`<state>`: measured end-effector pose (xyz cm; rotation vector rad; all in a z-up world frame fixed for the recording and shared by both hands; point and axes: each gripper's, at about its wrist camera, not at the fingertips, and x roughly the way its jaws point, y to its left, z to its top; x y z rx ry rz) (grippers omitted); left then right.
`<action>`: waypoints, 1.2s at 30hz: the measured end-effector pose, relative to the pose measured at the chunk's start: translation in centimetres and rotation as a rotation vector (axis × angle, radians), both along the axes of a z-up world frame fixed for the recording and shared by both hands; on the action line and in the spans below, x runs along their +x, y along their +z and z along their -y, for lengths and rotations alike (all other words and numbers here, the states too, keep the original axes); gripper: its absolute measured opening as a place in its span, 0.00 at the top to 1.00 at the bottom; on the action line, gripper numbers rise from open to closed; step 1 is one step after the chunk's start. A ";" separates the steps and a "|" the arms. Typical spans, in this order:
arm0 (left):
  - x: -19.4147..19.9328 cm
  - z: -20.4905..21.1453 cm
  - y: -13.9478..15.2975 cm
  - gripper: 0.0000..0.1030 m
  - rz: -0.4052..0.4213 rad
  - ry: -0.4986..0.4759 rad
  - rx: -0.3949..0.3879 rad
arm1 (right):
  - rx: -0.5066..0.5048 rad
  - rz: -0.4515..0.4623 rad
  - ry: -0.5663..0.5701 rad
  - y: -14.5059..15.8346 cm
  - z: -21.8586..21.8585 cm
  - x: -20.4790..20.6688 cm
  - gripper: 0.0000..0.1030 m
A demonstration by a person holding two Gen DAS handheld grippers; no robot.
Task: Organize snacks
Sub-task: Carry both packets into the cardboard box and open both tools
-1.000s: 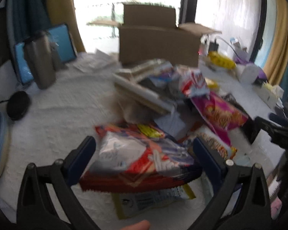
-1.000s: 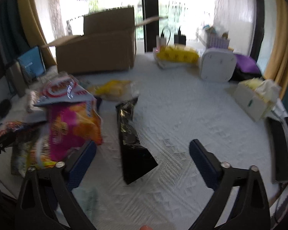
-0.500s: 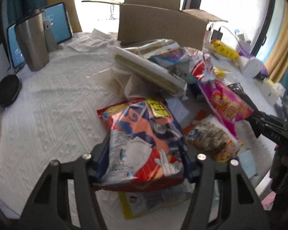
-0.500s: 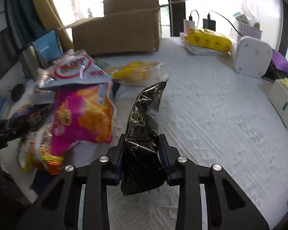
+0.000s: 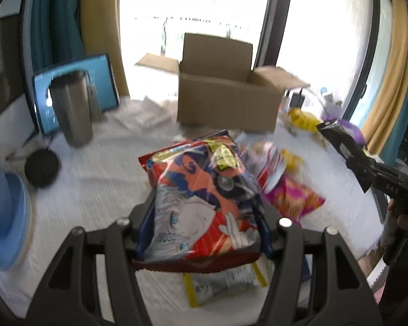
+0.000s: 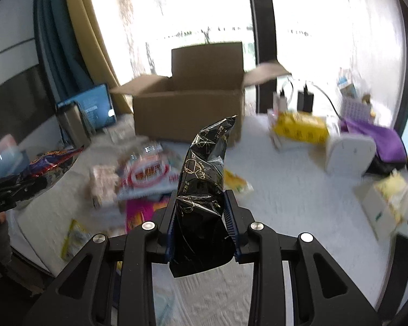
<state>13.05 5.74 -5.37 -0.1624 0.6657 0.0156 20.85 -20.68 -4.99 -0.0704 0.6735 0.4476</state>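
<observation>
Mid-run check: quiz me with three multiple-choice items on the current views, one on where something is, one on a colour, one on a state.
1. Where is the cardboard box?
A. At the far side of the white table, flaps open
B. On the floor by the curtain
C. Between the left gripper's fingers

2. What colour is the packet in the right gripper?
A. Yellow
B. Black with gold print
C. Pink

3. What is the left gripper doing?
A. Standing open over bare table
B. Shut on the steel tumbler
C. Shut on the red and blue snack bag

Answers: 1 A, the box stands beyond the snack pile by the window. 2 B, the glossy black packet rises from between its pads. 3 C, both pads press the bag's sides.
</observation>
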 end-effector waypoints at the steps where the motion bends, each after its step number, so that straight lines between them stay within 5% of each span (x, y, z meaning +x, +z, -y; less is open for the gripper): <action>1: 0.3 -0.2 0.5 0.40 0.016 0.000 0.004 | 0.003 0.008 0.004 0.4 -0.2 0.2 0.68; 14: 11.3 -1.9 6.0 0.40 0.223 -0.073 0.020 | 0.007 0.090 0.024 3.9 -3.3 9.4 0.68; 36: 30.7 -2.7 6.9 0.39 0.225 -0.117 0.043 | 0.013 0.136 0.050 5.5 -8.9 24.8 0.68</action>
